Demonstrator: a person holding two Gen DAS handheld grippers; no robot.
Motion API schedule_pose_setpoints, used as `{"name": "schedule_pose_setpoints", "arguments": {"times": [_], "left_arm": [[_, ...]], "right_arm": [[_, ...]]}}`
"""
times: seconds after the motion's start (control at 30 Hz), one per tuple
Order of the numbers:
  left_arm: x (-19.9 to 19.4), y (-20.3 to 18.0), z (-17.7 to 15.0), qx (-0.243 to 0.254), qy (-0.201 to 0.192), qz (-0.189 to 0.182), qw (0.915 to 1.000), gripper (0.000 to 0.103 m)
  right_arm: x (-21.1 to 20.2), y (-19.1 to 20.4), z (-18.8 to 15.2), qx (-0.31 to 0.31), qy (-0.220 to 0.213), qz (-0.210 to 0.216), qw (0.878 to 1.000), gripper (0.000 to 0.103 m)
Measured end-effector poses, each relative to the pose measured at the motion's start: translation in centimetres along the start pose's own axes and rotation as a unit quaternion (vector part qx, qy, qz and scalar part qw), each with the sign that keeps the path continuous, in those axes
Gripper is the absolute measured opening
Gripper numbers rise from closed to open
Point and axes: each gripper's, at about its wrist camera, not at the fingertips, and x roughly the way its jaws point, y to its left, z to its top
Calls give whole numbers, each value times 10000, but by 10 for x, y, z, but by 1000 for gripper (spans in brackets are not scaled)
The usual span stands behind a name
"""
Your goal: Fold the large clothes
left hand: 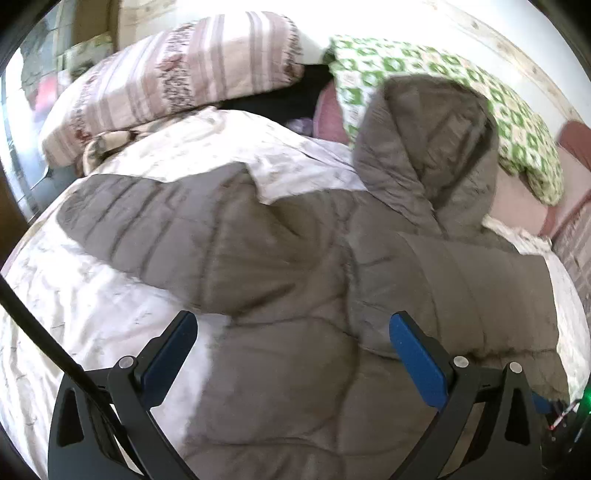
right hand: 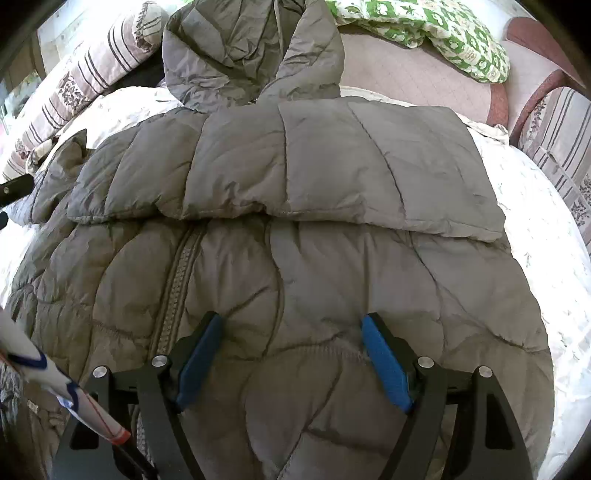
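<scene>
Blue-padded right claw (right hand: pixel 291 328) and left claw (left hand: pixel 293 328) hang apart, empty, above the grey puffer jacket (right hand: pixel 295 277), one sleeve (right hand: pixel 314 162) folded across, the other sleeve (left hand: pixel 140 218) still outstretched.

The jacket (right hand: pixel 280 229) lies on the bed (right hand: pixel 535 229) (one sleeve (right hand: pixel 332 162) folded across), pillows (right hand: pixel 443 33) behind.
</scene>
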Motion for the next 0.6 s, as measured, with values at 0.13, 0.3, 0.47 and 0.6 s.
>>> {"name": "schedule_pose_setpoints", "arguments": {"times": [0.13,0.3,0.47,0.6], "left_arm": [[-11,28,6,-86,-155,254,9995,103],[-27,86,16,-578,-147,447,9972,103],[-19,163,34,-1467,72,445,9882,103],[6,234,56,-2063,316,438,9770,103]], "right_arm": [[-6,-1,1,62,-13,99,9999,82],[-13,-2,1,147,-91,271,9995,82],[-22,0,2,109,-224,396,9989,82],[-38,7,3,-43,-511,531,9973,82]]}}
